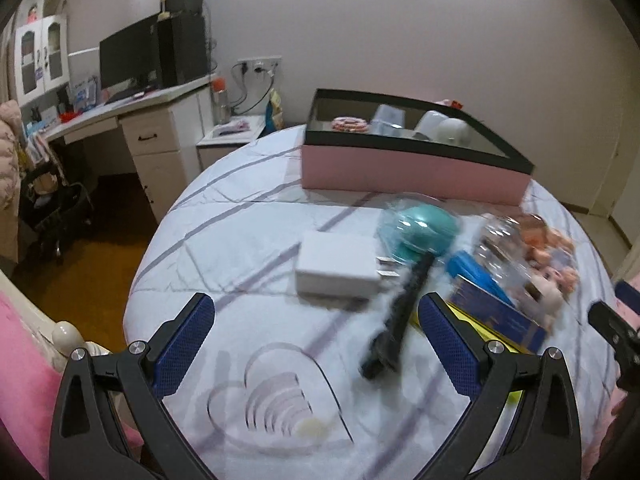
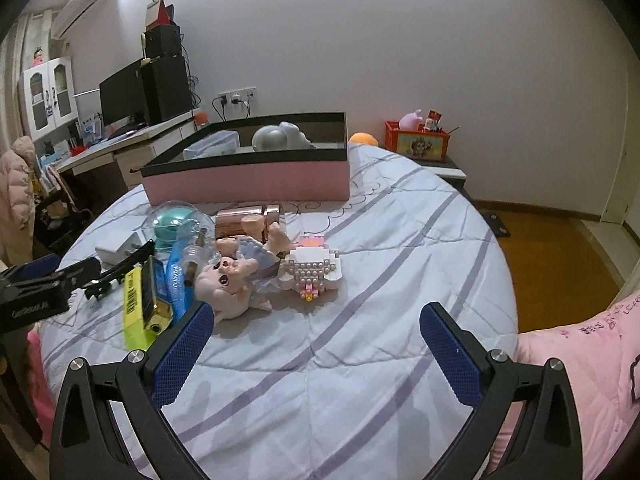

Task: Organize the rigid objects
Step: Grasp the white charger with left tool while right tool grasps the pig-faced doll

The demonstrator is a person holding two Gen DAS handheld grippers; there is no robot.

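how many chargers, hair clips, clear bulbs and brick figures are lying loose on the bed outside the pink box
white charger: 1
black hair clip: 1
clear bulb with a teal ball inside: 1
brick-built figure: 1
total: 4

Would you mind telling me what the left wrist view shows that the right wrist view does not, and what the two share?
Only the left wrist view shows the pink-and-white beaded ring inside the box and the heart print on the bedcover.

Only the right wrist view shows the white brick-built toy, the red crate on the bedside stand and the orange ball behind the box.

Both show the pink box, the white charger, the black hair clip, the teal globe and the doll. Both grippers, left gripper and right gripper, are open and empty.
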